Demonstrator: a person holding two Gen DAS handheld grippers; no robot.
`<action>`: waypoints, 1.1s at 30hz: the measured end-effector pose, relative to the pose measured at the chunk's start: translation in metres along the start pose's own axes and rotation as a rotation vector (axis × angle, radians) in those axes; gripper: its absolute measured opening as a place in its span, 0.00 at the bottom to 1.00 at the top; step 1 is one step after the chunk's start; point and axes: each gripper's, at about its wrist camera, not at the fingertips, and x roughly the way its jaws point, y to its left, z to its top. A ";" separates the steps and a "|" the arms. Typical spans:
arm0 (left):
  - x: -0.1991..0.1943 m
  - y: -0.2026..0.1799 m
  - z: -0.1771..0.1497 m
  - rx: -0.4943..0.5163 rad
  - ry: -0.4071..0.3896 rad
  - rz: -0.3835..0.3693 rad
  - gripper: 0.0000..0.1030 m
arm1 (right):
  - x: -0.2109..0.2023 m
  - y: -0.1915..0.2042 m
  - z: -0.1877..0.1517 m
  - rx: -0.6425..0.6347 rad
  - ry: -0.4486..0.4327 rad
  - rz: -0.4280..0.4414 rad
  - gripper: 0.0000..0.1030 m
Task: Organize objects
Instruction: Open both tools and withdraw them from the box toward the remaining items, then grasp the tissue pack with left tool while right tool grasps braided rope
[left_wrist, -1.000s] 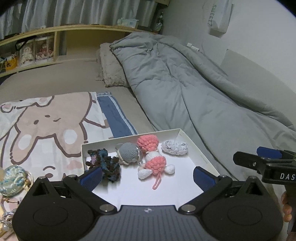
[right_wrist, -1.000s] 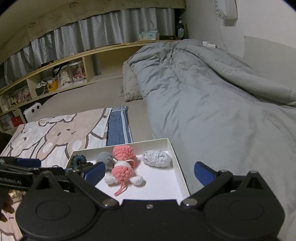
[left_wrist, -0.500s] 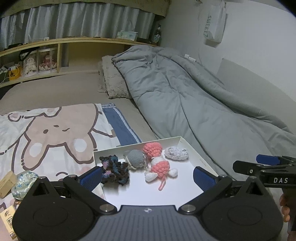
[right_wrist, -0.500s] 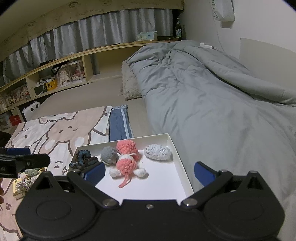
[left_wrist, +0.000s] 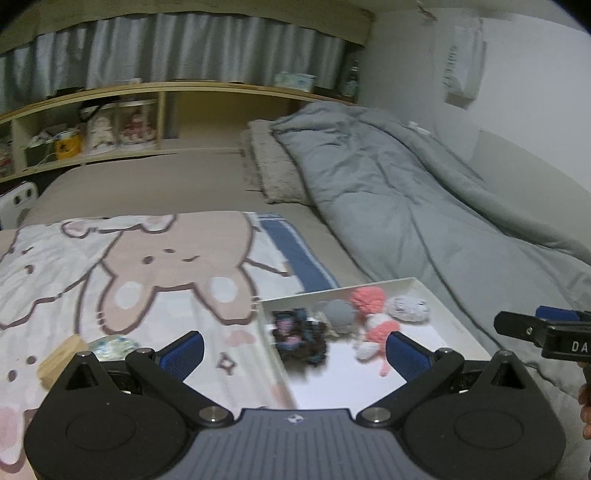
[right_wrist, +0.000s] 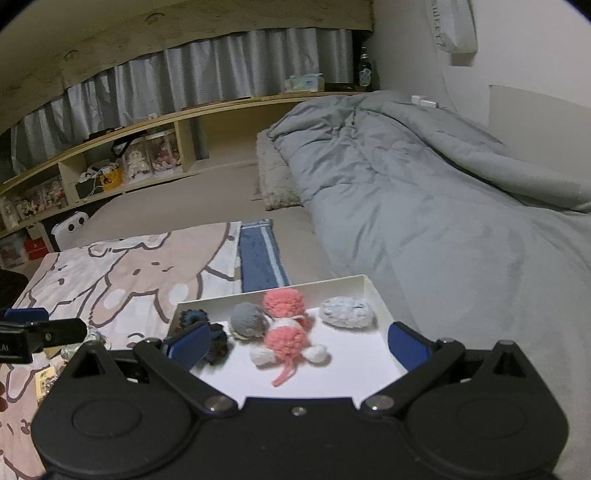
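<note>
A white box (left_wrist: 439, 306) (right_wrist: 376, 293) lies on the bed. It holds a dark yarn piece (left_wrist: 299, 334) (right_wrist: 216, 338), a grey ball (left_wrist: 340, 314) (right_wrist: 247, 319), a pink-and-white crochet toy (left_wrist: 373, 321) (right_wrist: 286, 332) and a pale grey piece (left_wrist: 408, 308) (right_wrist: 345, 312). My left gripper (left_wrist: 291, 354) is open and empty, hovering over the box's left edge. My right gripper (right_wrist: 297, 341) is open and empty above the box's near side. A wooden block (left_wrist: 61, 356) and a patterned pouch (left_wrist: 110, 347) lie left on the bunny blanket (left_wrist: 147, 266).
A grey duvet (left_wrist: 424, 206) (right_wrist: 424, 192) covers the bed's right side, with a pillow (left_wrist: 273, 173) behind. A shelf with dolls (left_wrist: 114, 129) runs along the headboard. Small items (right_wrist: 44, 380) lie at the blanket's left. The right gripper shows at the left wrist view's right edge (left_wrist: 546, 332).
My left gripper has swung left and lifted, so the box now sits right of centre and the block and pouch show. The right gripper has risen slightly. Both stay open.
</note>
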 end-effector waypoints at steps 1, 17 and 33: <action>-0.002 0.006 0.000 -0.005 0.000 0.009 1.00 | 0.002 0.006 0.000 -0.004 -0.001 0.006 1.00; -0.042 0.103 -0.006 -0.056 -0.032 0.193 1.00 | 0.033 0.104 -0.003 -0.043 0.009 0.131 1.00; -0.053 0.172 -0.026 -0.114 -0.031 0.299 1.00 | 0.059 0.179 -0.013 -0.103 0.016 0.228 1.00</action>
